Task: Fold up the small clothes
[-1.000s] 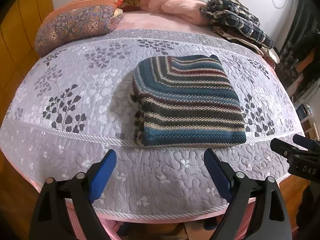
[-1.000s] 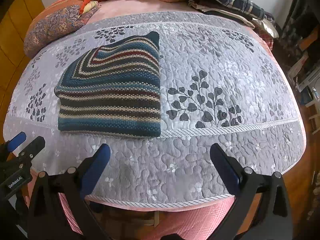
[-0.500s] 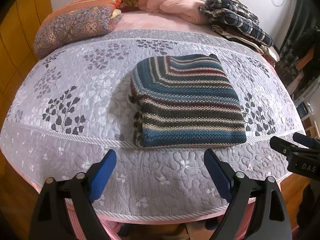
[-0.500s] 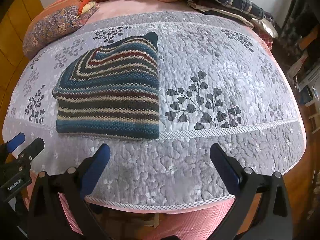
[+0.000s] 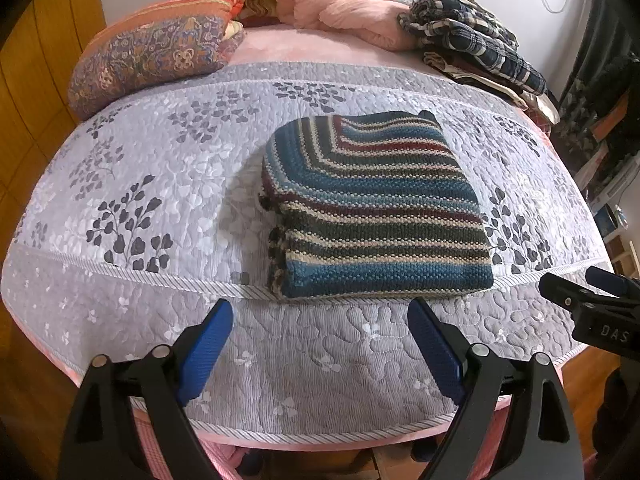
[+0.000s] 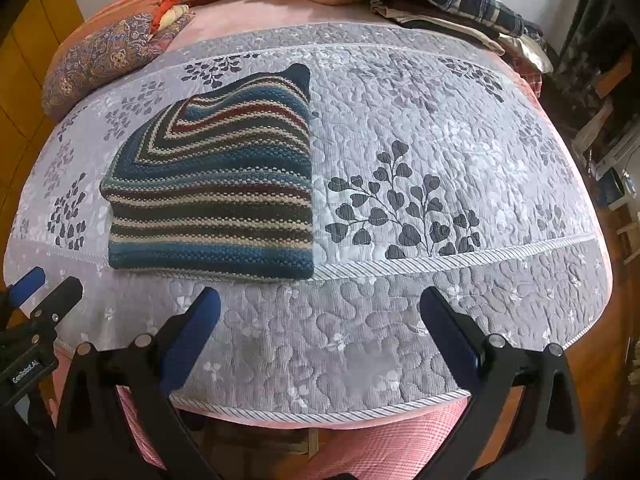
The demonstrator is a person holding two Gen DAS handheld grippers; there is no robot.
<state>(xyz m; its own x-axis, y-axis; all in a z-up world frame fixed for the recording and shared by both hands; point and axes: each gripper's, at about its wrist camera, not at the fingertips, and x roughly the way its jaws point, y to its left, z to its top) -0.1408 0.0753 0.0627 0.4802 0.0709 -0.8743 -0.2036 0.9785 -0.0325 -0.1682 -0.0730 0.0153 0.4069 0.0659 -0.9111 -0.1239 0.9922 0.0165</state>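
Folded striped knit (image 5: 374,208) is shown lying flat on the quilted bedspread (image 5: 160,184); left gripper (image 5: 320,344) and right gripper (image 6: 320,332) are held spread apart, empty, near it.

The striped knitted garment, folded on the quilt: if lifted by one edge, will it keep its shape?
Probably not. The striped knitted garment looks soft, so it would likely droop. Its stacked layers, visible at the left edge, could slide open. The coarse knit seems unlikely to slip.

Both grippers (image 5: 320,344) (image 6: 320,332): blk frames, blue pads, silver screws.
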